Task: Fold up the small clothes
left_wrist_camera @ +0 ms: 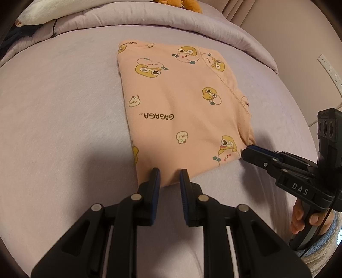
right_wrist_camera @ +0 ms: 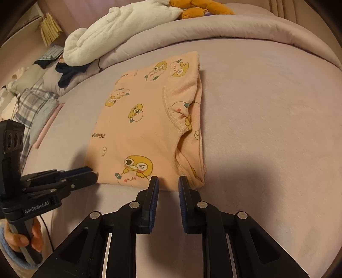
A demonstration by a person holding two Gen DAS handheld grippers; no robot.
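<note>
A peach garment printed with cartoon ducks and the word GAGAGA lies folded flat into a rectangle on the lilac bed sheet. My left gripper stands at its near edge with the jaws a narrow gap apart and no cloth pinched. In the right wrist view the left gripper sits at the garment's near left corner. My right gripper is at the near edge by the right corner, its jaws also slightly apart and empty. The left wrist view shows the right gripper touching that corner.
A rolled lilac duvet runs along the far side of the bed with a white plush and an orange toy on it. Other clothes are piled at the far left. A hand holds each gripper's handle.
</note>
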